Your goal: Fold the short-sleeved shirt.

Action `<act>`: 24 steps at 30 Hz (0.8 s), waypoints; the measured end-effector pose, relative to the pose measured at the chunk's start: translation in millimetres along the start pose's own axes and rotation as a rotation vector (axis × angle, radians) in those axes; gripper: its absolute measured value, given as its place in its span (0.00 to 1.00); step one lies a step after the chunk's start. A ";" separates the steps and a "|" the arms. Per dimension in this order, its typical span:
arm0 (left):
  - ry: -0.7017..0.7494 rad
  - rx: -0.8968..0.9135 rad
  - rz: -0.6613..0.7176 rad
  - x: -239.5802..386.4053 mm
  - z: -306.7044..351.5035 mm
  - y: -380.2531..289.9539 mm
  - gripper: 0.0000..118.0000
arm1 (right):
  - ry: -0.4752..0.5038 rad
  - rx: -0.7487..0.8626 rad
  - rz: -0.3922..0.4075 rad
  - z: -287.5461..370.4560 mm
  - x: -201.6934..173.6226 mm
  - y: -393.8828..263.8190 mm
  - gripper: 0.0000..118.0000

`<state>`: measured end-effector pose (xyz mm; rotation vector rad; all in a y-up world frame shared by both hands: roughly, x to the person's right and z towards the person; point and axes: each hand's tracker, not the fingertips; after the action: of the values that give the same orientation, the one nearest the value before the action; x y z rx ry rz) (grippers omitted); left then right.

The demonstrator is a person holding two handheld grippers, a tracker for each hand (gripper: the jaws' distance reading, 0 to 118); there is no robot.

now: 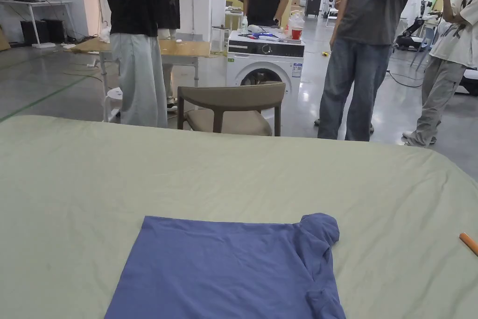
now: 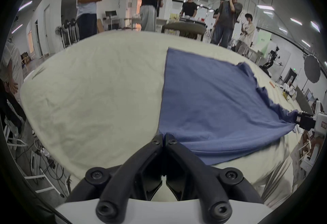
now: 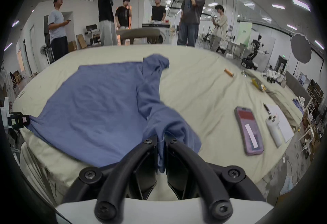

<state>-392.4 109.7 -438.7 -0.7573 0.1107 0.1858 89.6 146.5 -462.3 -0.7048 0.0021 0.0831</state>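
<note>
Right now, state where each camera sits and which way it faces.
Head view: above the near bed edge, facing across the blue shirt toward the chair; none of the person's own body shows.
Left gripper view: low on the left tool, shut at the shirt's near-left corner, looking across the bed.
Right gripper view: low on the right tool, shut on the shirt's bunched right side.
Shared: both gripper views show the shirt and the opposite tool.

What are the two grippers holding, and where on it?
Both hold the blue shirt at its near edge: left gripper at the left corner, right gripper at the bunched right corner.
</note>
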 end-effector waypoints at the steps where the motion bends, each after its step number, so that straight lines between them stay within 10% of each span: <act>1: -0.001 -0.007 0.009 -0.8 -4.2 -2.3 0.00 | -0.007 -0.013 0.005 -3.8 -0.9 -2.8 0.11; 3: -0.003 -0.006 0.027 -1.2 -5.4 0.1 0.02 | -0.040 -0.031 0.019 -4.4 -3.0 -2.5 0.31; 6: 0.023 0.054 0.015 4.0 0.2 11.7 0.38 | -0.083 0.048 0.000 4.2 -0.6 10.1 0.68; 8: 0.028 0.114 -0.006 9.9 2.3 23.5 0.56 | -0.086 0.126 -0.018 10.6 1.2 23.7 0.70; 16: 0.000 0.337 -0.123 57.2 4.1 92.3 0.56 | -0.062 0.411 -0.065 17.1 -13.6 93.5 0.77; 20: 0.010 0.488 -0.133 81.9 7.9 123.2 0.49 | -0.044 0.517 -0.059 8.7 -34.1 120.7 0.56; 23: 0.007 0.577 -0.130 94.9 13.6 137.6 0.18 | -0.028 0.554 -0.046 2.9 -46.6 134.4 0.05; 24: 0.006 0.601 -0.125 98.4 15.6 141.6 0.10 | -0.031 0.564 -0.045 0.5 -50.3 137.7 0.03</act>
<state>-325.0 233.7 -538.9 -0.1643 0.1168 0.0244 28.9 247.5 -549.6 -0.1396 -0.0191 0.0465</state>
